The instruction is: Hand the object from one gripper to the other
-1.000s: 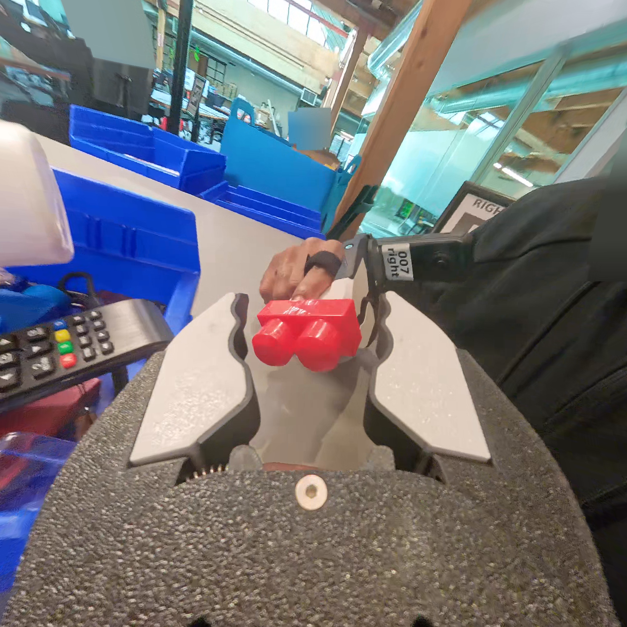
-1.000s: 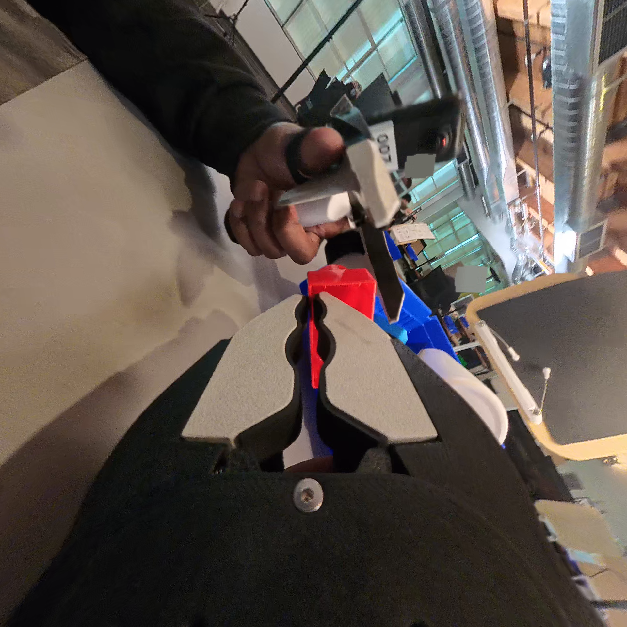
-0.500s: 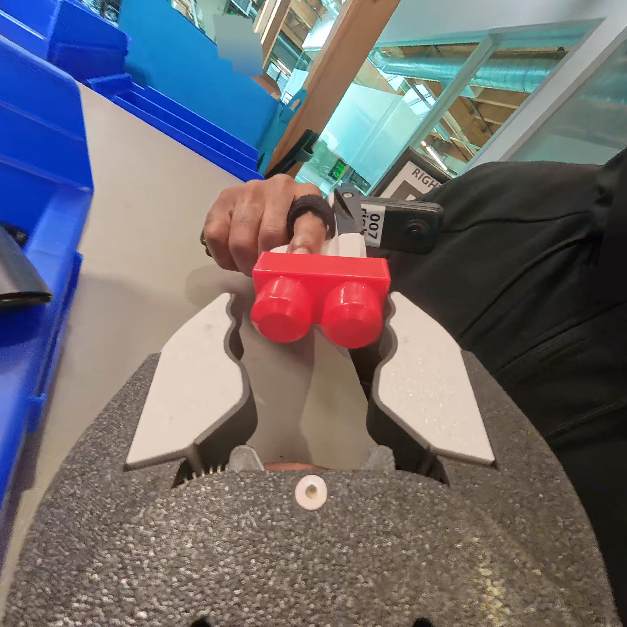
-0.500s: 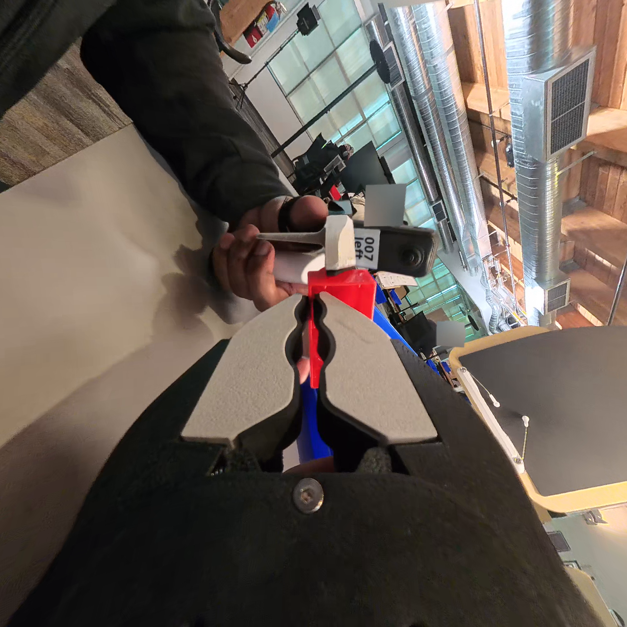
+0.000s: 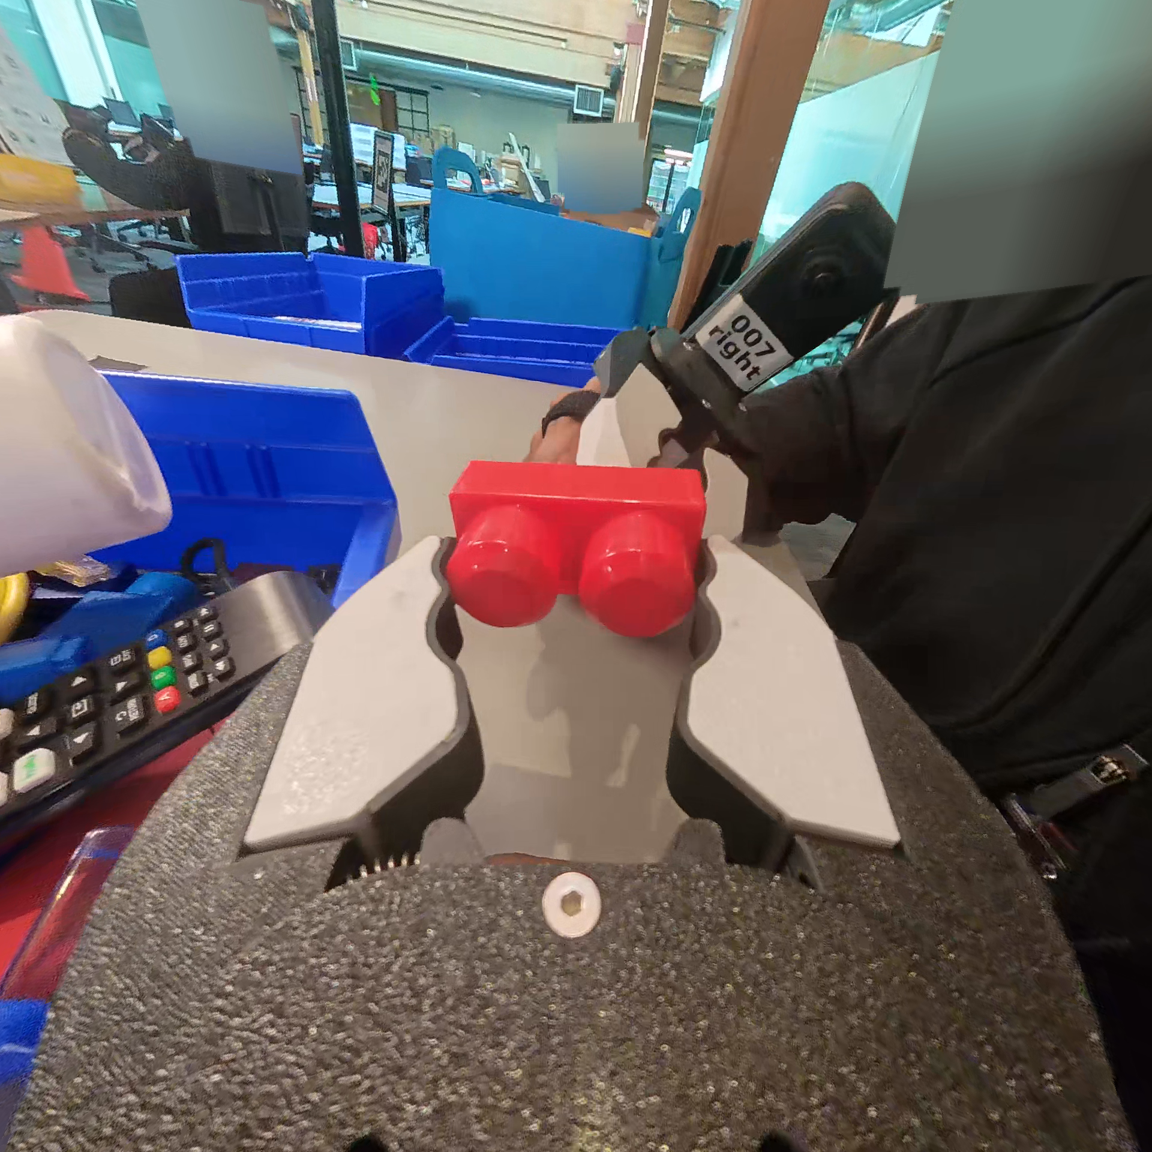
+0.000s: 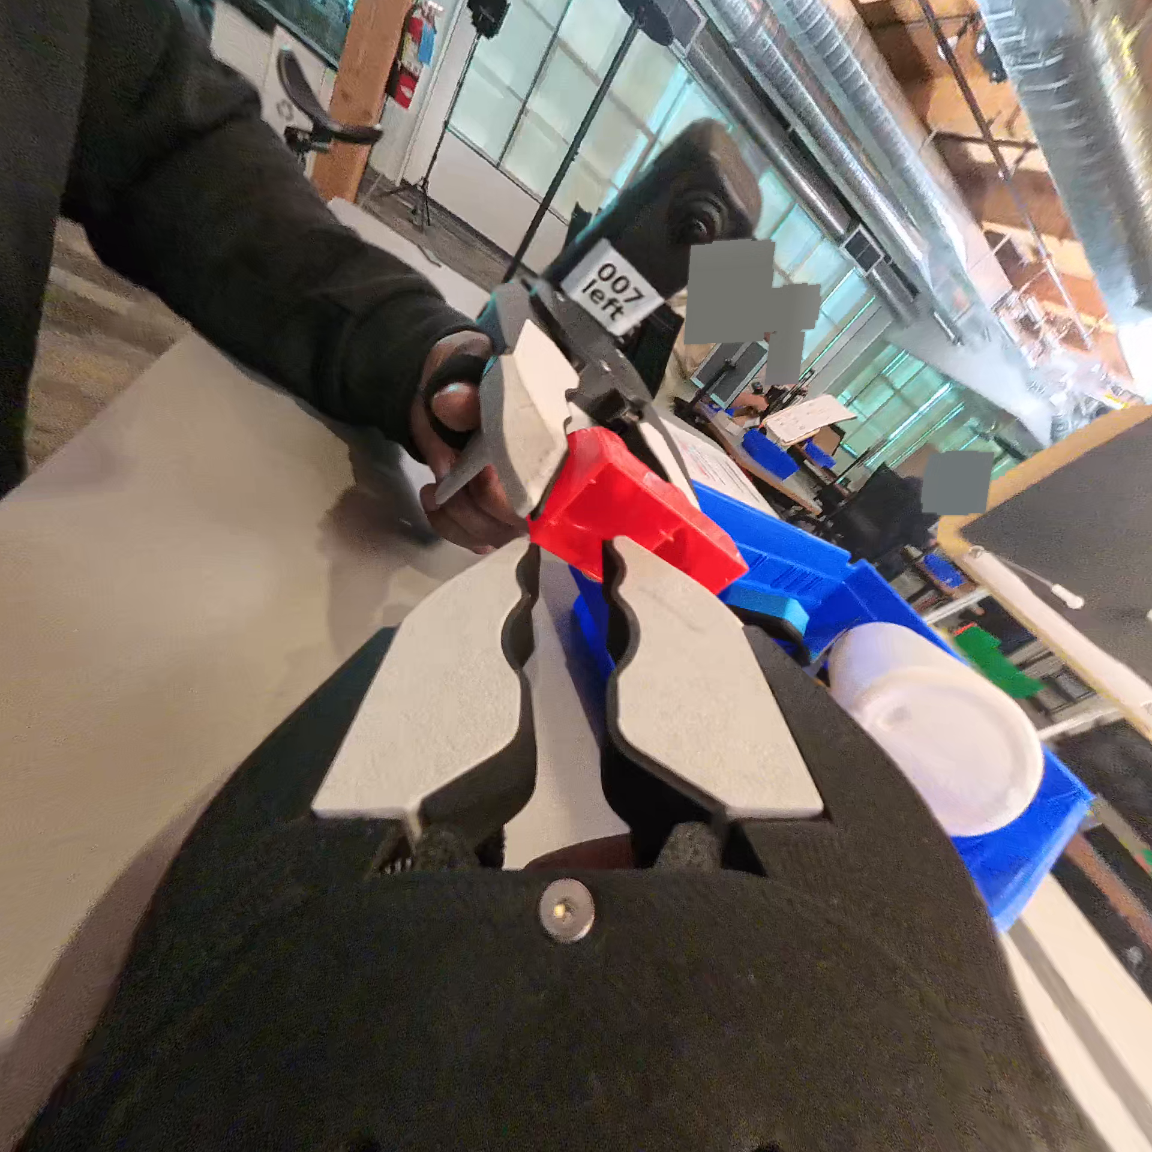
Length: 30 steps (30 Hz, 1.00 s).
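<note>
I have the red block [image 5: 576, 542] up in the air above the grey table [image 5: 474, 405], caught between my two tools. My left gripper [image 5: 575, 561] has its fingertips against both ends of the block, one beside each of its two round studs, which point back at my camera; it looks clamped on the block.

In the right wrist view the block [image 6: 629, 505] sits at my fingertips, tilted, its hollow underside turned my way. My right gripper [image 6: 567, 555] has its fingers parted only by a narrow gap, and a thin edge of the block lies between the tips. I cannot tell whether they still pinch it or have just let go.

Relative to the block: the blue bin [image 5: 249, 461] lies to its left in the left view, holding a black remote [image 5: 131, 692] and a white bottle [image 5: 62, 449] at the near edge. More blue bins [image 5: 312, 299] stand farther back on the table. The person's dark sleeve [image 5: 972, 499] fills the space to the block's right.
</note>
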{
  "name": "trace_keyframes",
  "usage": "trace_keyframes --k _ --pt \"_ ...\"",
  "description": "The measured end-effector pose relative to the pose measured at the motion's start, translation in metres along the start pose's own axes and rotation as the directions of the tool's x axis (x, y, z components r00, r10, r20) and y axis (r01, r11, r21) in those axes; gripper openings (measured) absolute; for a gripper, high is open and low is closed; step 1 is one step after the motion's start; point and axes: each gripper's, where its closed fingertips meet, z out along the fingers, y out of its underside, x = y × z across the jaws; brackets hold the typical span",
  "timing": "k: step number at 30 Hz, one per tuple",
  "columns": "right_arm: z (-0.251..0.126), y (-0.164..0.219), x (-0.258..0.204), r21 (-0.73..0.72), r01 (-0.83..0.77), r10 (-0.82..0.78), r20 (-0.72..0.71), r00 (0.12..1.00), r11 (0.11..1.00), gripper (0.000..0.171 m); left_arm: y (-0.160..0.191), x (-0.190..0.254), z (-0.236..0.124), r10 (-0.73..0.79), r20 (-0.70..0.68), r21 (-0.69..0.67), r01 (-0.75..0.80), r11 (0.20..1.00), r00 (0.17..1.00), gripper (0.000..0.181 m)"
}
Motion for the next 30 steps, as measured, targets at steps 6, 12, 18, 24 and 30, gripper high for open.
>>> trace_keyframes --k 6,12,18,24,30 --pt "-0.01 -0.002 0.031 0.045 -0.197 0.2 -0.067 0.977 0.979 0.018 -0.009 -0.002 -0.005 -0.069 -0.031 0.065 0.071 0.995 0.997 0.073" --pt "-0.003 0.003 0.019 0.011 -0.461 0.458 0.082 0.885 0.888 0.023 -0.004 0.003 0.001 0.08 0.009 0.046 -0.081 0.996 0.997 0.073" --pt "-0.001 -0.001 0.011 0.02 -0.524 0.517 0.137 0.845 0.851 0.011 0.007 0.005 0.008 0.232 0.058 -0.033 -0.23 0.973 0.971 0.072" --pt "-0.003 0.001 0.018 0.006 -0.195 0.195 -0.022 0.981 0.981 0.005 0.004 0.004 0.003 0.08 0.002 -0.013 -0.08 0.997 0.997 0.08" --pt "-0.003 -0.003 0.006 -0.034 0.24 -0.242 -0.087 0.966 0.97 0.005 -0.007 0.005 -0.004 -0.3 -0.149 0.028 0.307 0.951 0.942 0.077"
